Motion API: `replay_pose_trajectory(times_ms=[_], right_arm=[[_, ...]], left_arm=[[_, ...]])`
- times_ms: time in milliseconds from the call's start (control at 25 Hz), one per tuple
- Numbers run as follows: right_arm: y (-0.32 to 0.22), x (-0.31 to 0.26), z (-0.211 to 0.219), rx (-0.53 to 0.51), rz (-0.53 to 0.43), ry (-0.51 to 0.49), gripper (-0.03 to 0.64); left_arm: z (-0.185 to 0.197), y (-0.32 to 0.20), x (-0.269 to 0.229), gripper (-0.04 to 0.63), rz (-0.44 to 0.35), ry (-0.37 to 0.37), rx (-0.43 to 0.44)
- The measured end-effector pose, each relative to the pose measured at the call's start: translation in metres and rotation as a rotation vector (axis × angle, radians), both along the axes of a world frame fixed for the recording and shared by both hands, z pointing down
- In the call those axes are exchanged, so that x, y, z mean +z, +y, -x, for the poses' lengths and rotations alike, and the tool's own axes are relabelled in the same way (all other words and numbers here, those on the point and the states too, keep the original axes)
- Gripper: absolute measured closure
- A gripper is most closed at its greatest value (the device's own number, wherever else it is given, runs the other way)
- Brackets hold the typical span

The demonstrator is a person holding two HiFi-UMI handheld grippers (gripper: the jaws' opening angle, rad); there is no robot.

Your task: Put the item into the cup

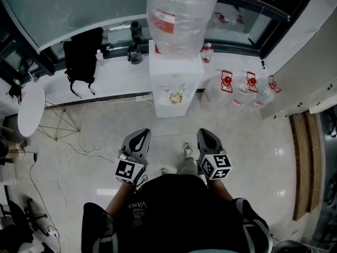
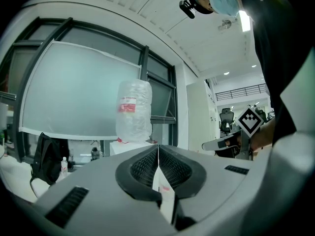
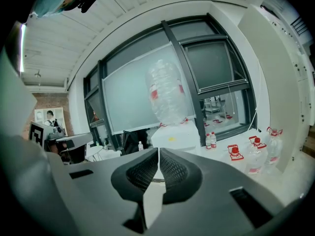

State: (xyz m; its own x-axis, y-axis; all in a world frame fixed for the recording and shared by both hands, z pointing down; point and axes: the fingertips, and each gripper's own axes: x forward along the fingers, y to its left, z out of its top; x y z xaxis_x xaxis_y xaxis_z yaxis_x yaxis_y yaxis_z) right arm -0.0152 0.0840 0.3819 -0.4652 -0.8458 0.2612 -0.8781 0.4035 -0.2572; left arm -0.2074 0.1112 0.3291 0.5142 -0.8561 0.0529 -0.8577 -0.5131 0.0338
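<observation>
My left gripper (image 1: 139, 136) (image 2: 158, 149) is shut on a thin white packet with red print (image 2: 165, 188), which stands edge-on between its pads. My right gripper (image 1: 206, 135) (image 3: 158, 154) is shut, its tips meet, and I see nothing held in it. I hold both at waist height, pointing at a white water dispenser (image 1: 176, 73) with a large clear bottle (image 1: 181, 9) on top. A small round yellowish thing, maybe the cup (image 1: 176, 97), sits in the dispenser's niche, well ahead of both grippers. The packet is hidden in the head view.
A black backpack (image 1: 82, 57) leans on the window ledge at left. Several red-capped water jugs (image 1: 245, 88) stand on the floor right of the dispenser. A round white table (image 1: 30, 108) and loose cables (image 1: 73, 141) are at left, wooden slats (image 1: 305, 162) at right.
</observation>
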Motion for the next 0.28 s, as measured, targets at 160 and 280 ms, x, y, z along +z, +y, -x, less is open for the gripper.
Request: replay_pose_trajectory(times_ms=[160,280], right_arm=[[-0.001,0.0014,-0.0017,-0.002,0.012,-0.003,0.571],[-0.0026,0.0018,-0.0047,0.002,0.006,-0.001,0.571]], left_arm=[[-0.0004,-0.0022,0.0016,0.573,0.011,0.0,-0.008],[-0.0012,-0.0025,0.0028,0.574,0.012,-0.003,-0.011]])
